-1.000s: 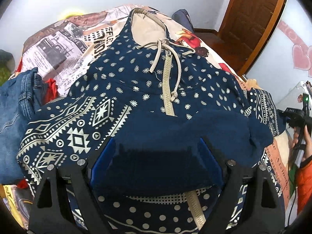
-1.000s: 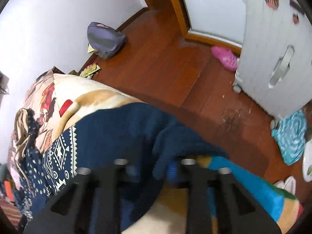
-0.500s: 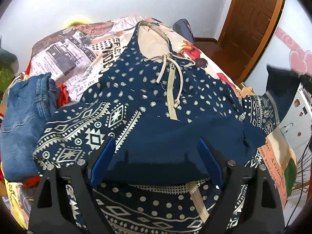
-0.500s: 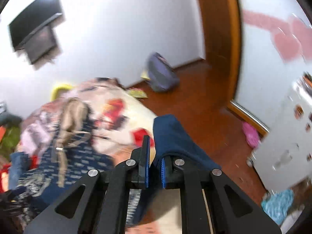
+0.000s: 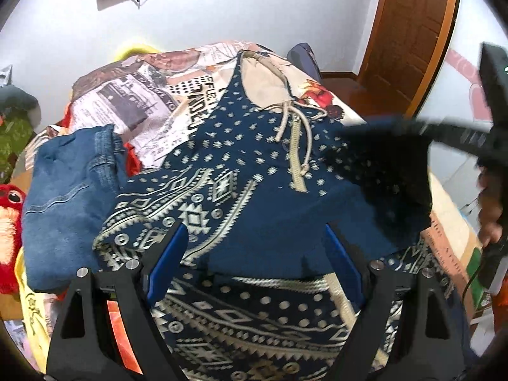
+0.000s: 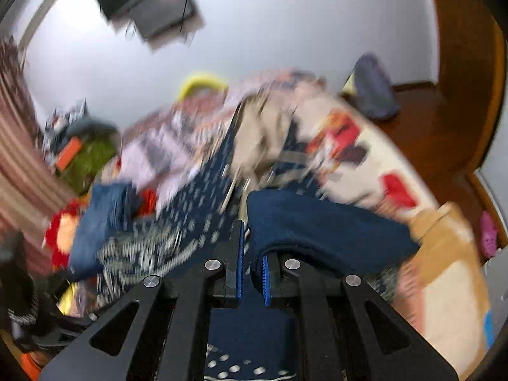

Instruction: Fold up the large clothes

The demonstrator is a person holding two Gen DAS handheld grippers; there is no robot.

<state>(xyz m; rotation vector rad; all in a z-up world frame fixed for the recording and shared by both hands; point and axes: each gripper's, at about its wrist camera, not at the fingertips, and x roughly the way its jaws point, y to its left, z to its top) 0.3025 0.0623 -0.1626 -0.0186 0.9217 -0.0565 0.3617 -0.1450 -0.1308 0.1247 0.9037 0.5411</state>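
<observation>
The step in hand looks like folding the second sleeve across the body of a patterned navy hoodie [image 5: 241,165] spread on a bed with a printed quilt [image 5: 139,101]. The right gripper [image 6: 252,273] has its jaws nearly together, pinching the plain navy sleeve [image 6: 317,222], which arcs up and away to the right of its fingertips. In the left wrist view that same sleeve shows as a dark blurred band coming in from the right, above the hoodie's chest.

The left gripper [image 5: 254,263] stands wide, with a plain navy fold of the hoodie lying between its blue pads [image 5: 165,260]; whether the pads press on that cloth I cannot tell (they look apart from it, so I read it as an empty gripper poised over the garment).

Next, I judge, the sleeve must be carried across the beige zipper [image 5: 297,155] and laid flat, then let go without dragging the chest out of line.

Hard to read: the right wrist view is heavily smeared, so the hoodie's lie there is unclear. The hem is cut off under the left gripper's frame. Left of that gripper, folded jeans [image 5: 66,197] lie just beside the hoodie.
</observation>
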